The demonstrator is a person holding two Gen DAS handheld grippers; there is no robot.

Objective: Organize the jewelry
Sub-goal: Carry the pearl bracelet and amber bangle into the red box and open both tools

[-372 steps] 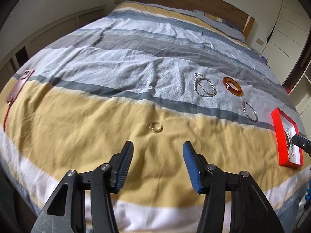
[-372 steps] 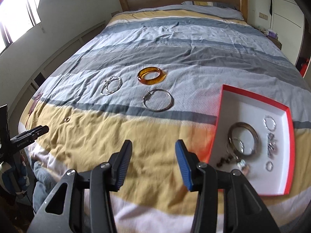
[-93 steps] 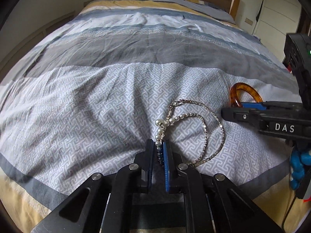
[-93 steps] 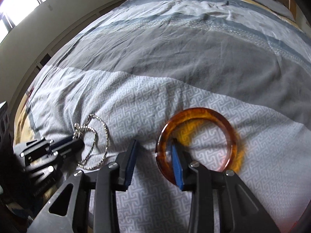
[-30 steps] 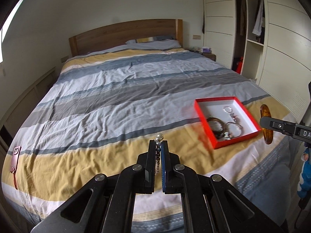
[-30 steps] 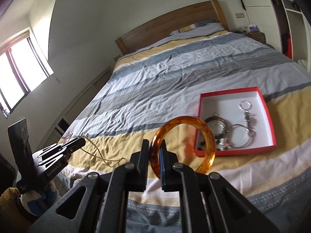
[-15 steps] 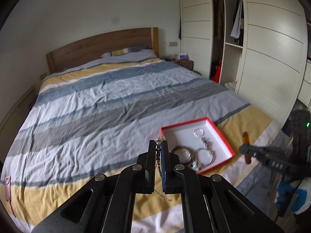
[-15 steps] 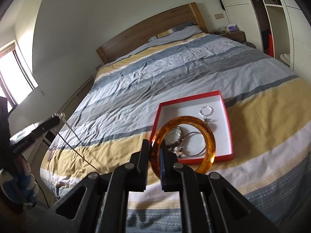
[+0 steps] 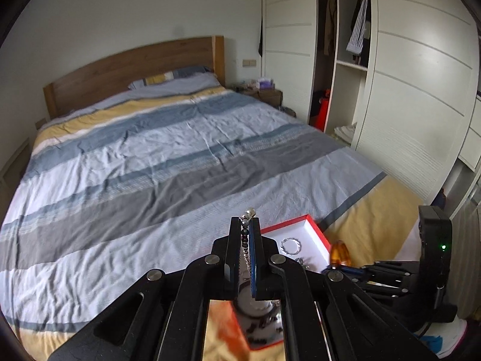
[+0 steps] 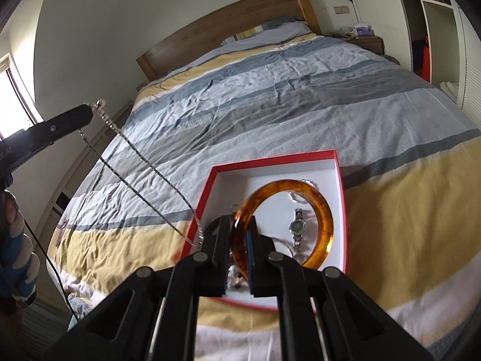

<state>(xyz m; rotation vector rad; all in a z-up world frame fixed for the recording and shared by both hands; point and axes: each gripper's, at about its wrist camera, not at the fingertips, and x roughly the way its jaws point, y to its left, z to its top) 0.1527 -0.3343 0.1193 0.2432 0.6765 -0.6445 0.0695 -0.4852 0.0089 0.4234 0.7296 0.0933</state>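
Note:
My left gripper (image 9: 246, 225) is shut on a beaded silver necklace (image 9: 247, 214). In the right wrist view that necklace (image 10: 144, 162) hangs in long loops from the left gripper (image 10: 87, 111) down to the left rim of the red tray (image 10: 210, 180). My right gripper (image 10: 239, 225) is shut on an amber bangle (image 10: 321, 210), held upright just above the tray. The white inside of the tray holds a watch (image 10: 297, 227) and several rings and bracelets. In the left wrist view the tray (image 9: 300, 221) lies right of my fingers, with the bangle (image 9: 339, 254) and the right gripper (image 9: 339, 267) beside it.
The tray lies on a striped duvet (image 10: 270, 90) near the foot of the bed. A wooden headboard (image 9: 135, 63) stands at the far end. White wardrobes (image 9: 415, 84) line the right side. A pinkish case (image 10: 61, 228) lies at the bed's left edge.
Both grippers have swung toward the tray, which now looks larger and closer. The bangle has come down over the tray. The necklace's hanging loops now reach the tray's left rim.

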